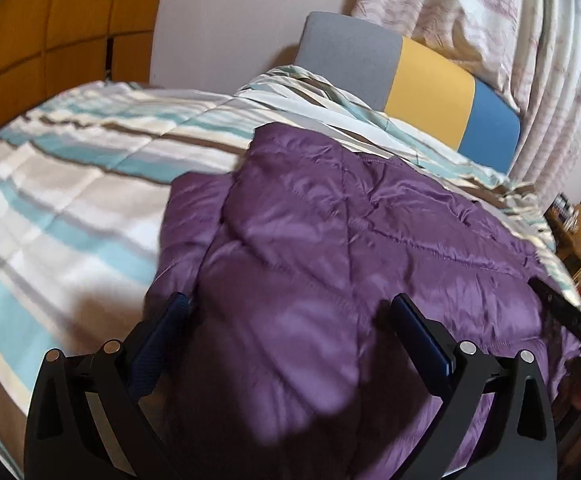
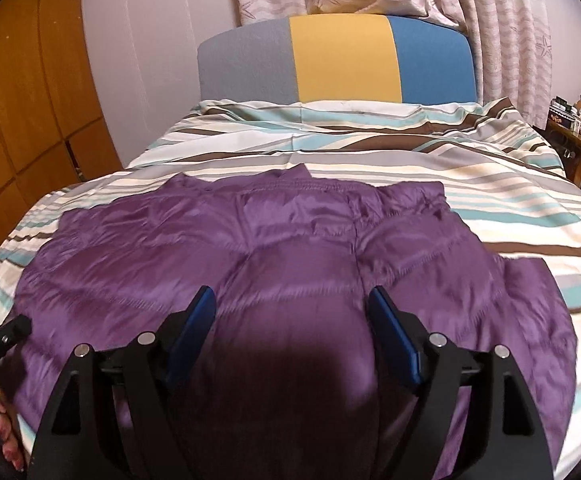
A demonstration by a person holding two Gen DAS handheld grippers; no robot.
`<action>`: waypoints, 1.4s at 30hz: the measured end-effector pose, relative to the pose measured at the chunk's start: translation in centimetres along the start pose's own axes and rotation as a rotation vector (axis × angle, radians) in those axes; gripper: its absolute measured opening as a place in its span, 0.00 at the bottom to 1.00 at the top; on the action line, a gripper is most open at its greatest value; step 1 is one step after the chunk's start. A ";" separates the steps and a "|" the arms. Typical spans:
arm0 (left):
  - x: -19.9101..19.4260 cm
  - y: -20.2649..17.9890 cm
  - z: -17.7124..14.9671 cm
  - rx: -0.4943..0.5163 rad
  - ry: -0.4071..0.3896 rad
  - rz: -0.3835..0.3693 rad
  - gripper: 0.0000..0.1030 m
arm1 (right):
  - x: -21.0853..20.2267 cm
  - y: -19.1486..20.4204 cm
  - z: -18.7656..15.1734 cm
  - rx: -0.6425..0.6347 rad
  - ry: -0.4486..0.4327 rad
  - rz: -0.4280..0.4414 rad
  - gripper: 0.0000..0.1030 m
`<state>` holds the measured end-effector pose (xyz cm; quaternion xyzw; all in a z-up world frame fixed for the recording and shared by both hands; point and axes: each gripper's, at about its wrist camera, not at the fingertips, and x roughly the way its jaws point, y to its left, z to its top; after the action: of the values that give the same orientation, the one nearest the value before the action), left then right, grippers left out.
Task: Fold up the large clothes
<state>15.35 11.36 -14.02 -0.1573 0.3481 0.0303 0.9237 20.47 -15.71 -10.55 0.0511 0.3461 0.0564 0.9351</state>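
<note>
We see purple jacket flat on striped bed; left gripper and right gripper above it, jaws released, nothing grasped.

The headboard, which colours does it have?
The headboard has grey, yellow and blue panels, clearest in the right wrist view.

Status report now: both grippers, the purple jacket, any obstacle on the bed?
Left gripper open, empty. Right gripper open, empty, above the purple quilted jacket. Jacket spread on striped duvet, partly folded. No obstacle seen.
</note>
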 end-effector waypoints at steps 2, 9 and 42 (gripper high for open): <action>-0.5 0.7 -0.3 -0.039 -0.004 -0.008 0.97 | -1.0 0.2 -0.6 0.008 0.002 0.014 0.76; -2.7 4.0 -1.7 -0.230 -0.006 0.032 0.97 | -4.1 0.3 -3.1 0.071 0.012 0.070 0.59; -1.1 0.3 -3.6 -0.450 0.039 -0.249 0.67 | -2.8 3.0 -6.9 -0.116 0.086 0.076 0.16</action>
<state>12.18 10.60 -15.88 -0.4009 0.3285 -0.0100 0.8552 13.63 -12.78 -13.59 0.0076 0.3797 0.1141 0.9180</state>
